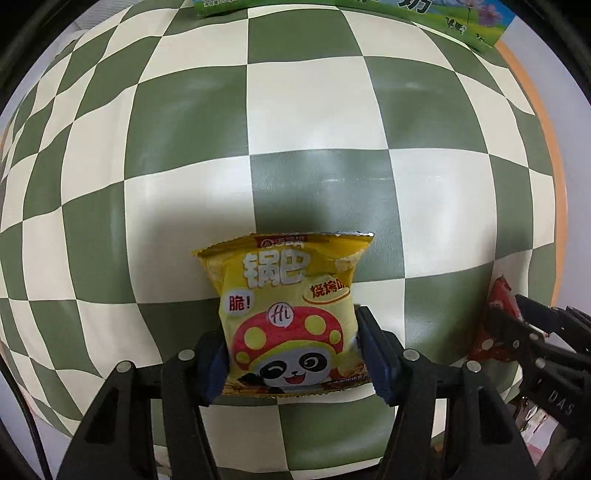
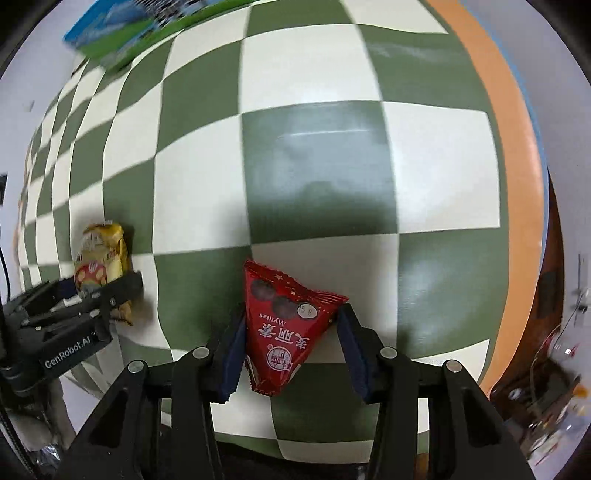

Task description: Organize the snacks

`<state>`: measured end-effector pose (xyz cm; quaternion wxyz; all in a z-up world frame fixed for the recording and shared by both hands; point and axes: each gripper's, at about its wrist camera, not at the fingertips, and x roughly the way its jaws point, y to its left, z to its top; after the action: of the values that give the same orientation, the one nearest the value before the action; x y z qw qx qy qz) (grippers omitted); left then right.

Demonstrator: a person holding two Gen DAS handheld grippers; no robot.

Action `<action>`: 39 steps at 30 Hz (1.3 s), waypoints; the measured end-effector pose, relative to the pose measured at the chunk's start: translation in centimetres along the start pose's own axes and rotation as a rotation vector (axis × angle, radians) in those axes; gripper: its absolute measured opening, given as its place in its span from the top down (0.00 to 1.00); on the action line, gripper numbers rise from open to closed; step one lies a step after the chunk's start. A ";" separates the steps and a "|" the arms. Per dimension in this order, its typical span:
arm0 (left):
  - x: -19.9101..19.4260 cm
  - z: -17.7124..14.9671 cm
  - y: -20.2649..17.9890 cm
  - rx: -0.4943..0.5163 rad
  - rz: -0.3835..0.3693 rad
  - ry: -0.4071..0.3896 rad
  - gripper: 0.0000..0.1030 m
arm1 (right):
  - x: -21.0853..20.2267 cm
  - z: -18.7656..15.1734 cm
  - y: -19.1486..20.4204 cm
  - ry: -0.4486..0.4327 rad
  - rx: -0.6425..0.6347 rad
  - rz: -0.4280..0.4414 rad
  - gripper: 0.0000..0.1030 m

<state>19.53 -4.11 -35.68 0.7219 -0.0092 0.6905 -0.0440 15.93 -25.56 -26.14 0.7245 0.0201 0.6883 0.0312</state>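
So the left gripper [image 1: 295,354] is clamped on a puffy yellow snack bag [image 1: 291,314], glossy crinkly foil with a cartoon panda in a red spotted mushroom cap, serrated seal along the top. The blue ridged pads [image 1: 373,354] press both of its sides, and it sits over the green-and-cream checkered tablecloth [image 1: 314,122], which looks smooth and a bit shiny.

The right gripper [image 2: 291,339] grips a red triangular packet [image 2: 284,325], pyramid-shaped, shiny film with chocolate balls printed on it and crimped edges. One pad touches its left side; the right pad looks just off it, hard to tell.

At the far edge of the cloth lies a flat green-and-blue package [image 1: 424,18] with a meadow-and-cows print. An orange rim [image 2: 509,147] runs along the table's right side. Nothing lies between the two snacks, each gripper shows at the edge of the other's view.
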 end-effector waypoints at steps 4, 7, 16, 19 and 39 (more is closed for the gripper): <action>0.5 0.6 0.0 -0.023 -0.016 0.007 0.40 | 0.1 -0.1 0.3 0.000 -0.018 -0.017 0.52; 0.9 1.2 1.2 -0.019 -0.009 0.008 0.40 | 0.2 -0.3 0.3 0.007 -0.021 -0.024 0.51; 0.6 1.6 1.1 -0.037 -0.007 0.021 0.39 | 0.7 -0.7 2.6 0.001 -0.013 -0.045 0.49; 0.7 1.8 1.3 -0.048 -0.010 0.020 0.39 | 0.8 -0.9 2.9 0.021 0.005 -0.022 0.48; -6.2 3.1 0.8 0.010 -0.054 -0.093 0.51 | -1.6 1.1 2.3 -0.026 0.064 0.088 0.55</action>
<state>22.41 -2.97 -29.42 0.7520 -0.0263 0.6553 -0.0667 16.93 -23.40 -24.29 0.7304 0.0739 0.6778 0.0405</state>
